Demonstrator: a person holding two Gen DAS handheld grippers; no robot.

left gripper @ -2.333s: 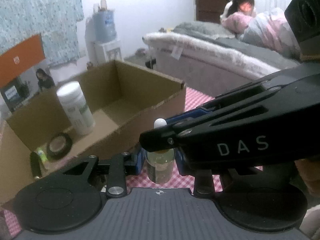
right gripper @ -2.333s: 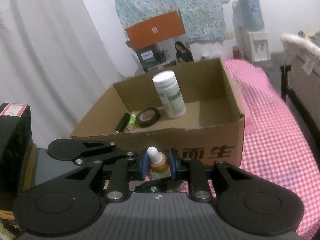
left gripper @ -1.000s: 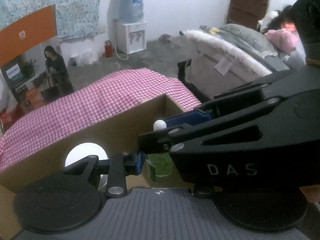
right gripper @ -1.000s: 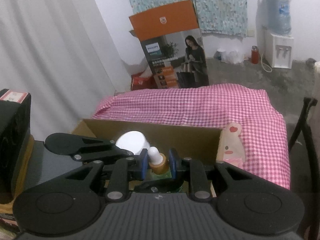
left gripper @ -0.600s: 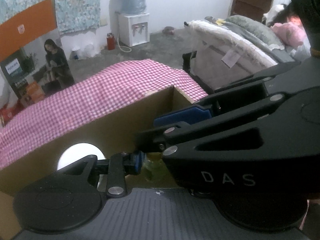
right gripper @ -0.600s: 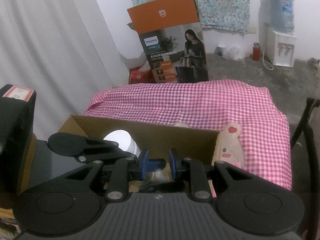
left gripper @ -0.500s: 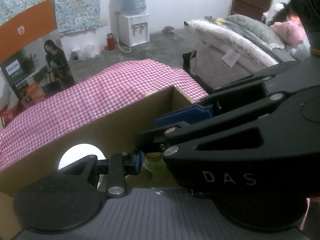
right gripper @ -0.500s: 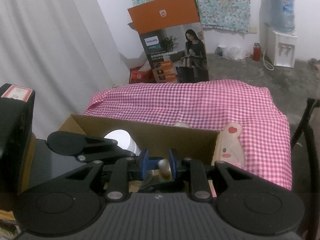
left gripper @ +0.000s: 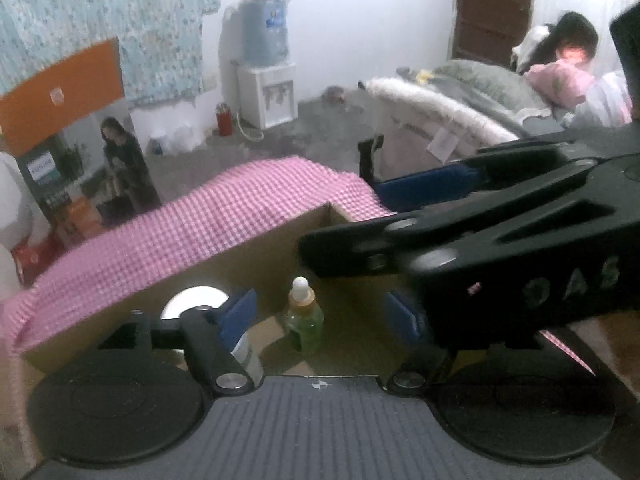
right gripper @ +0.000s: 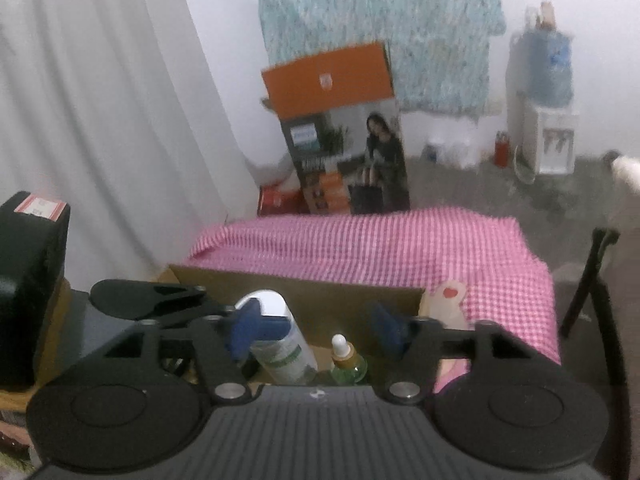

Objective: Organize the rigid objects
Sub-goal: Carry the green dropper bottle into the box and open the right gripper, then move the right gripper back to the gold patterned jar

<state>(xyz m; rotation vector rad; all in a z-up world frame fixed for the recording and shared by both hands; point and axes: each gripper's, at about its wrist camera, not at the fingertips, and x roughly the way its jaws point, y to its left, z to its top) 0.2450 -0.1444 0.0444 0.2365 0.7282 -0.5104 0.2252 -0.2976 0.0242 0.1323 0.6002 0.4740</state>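
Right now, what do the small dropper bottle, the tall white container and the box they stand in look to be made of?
Dropper bottle: clear glass or hard plastic, glossy, greenish liquid showing through; white bulb looks rubbery, collar amber-coloured. White container: opaque plastic by its smooth sheen, with a printed green label. Box: plain brown cardboard, matte, with raw cut edges.

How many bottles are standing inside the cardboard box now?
2. A small dropper bottle stands in the cardboard box, and a taller white bottle stands just left of it. The box floor is mostly hidden, so more may be there.
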